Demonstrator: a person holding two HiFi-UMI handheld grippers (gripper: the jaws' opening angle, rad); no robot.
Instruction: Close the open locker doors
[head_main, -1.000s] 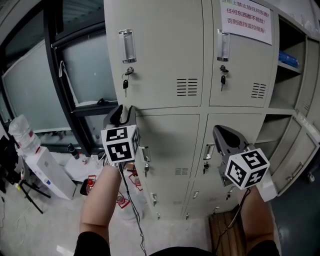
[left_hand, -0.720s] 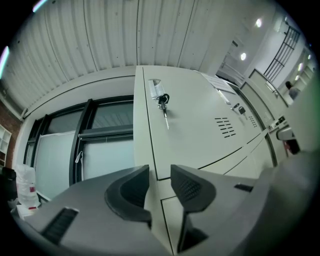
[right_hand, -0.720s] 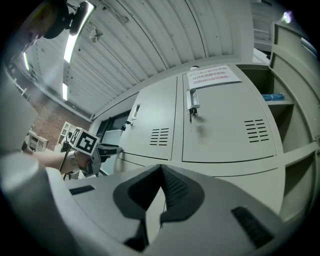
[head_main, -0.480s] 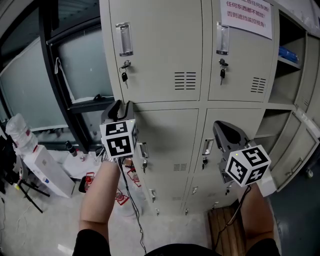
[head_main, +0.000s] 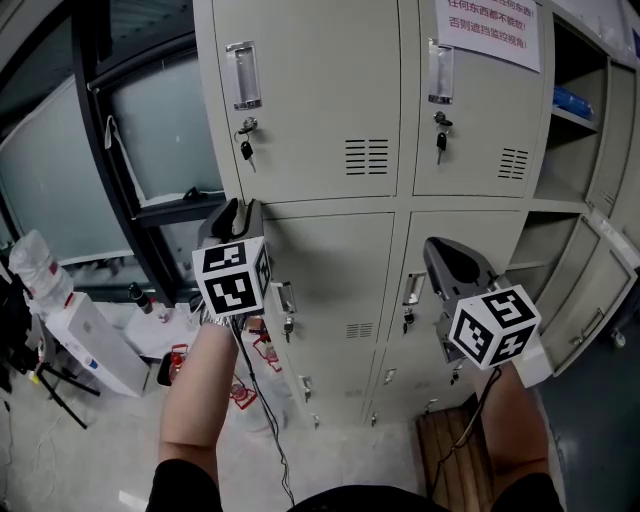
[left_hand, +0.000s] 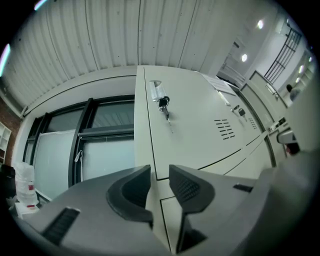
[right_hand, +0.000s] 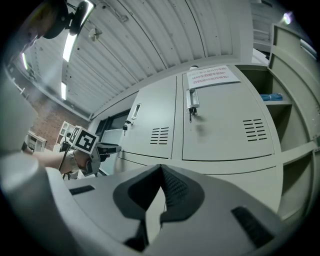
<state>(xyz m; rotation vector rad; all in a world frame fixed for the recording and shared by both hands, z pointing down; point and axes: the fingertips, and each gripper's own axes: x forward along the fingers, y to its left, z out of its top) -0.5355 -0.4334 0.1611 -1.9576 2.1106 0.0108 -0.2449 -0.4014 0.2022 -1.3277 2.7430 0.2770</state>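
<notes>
A beige locker cabinet (head_main: 330, 120) fills the head view. Its left and middle columns have shut doors with handles and hanging keys (head_main: 245, 150). The right column stands open, showing a shelf with a blue thing (head_main: 570, 100), and its open doors (head_main: 592, 285) swing out at the right edge. My left gripper (head_main: 238, 208) hovers at the cabinet's left edge. Its jaws have just been closing but still show a gap with nothing between them (left_hand: 160, 176). My right gripper (head_main: 445, 250) is shut and empty in front of a middle-row door (right_hand: 161, 172).
A paper notice (head_main: 487, 25) is stuck on the upper middle door. A dark window frame (head_main: 130, 150) stands left of the cabinet. On the floor lie a white box (head_main: 95, 345), a plastic bag (head_main: 40, 268), red-labelled bottles (head_main: 180, 365) and a wooden pallet (head_main: 455, 455).
The head view has shifted slightly, so the cabinet sits a little further left and higher. Both grippers stay in about the same places before it.
</notes>
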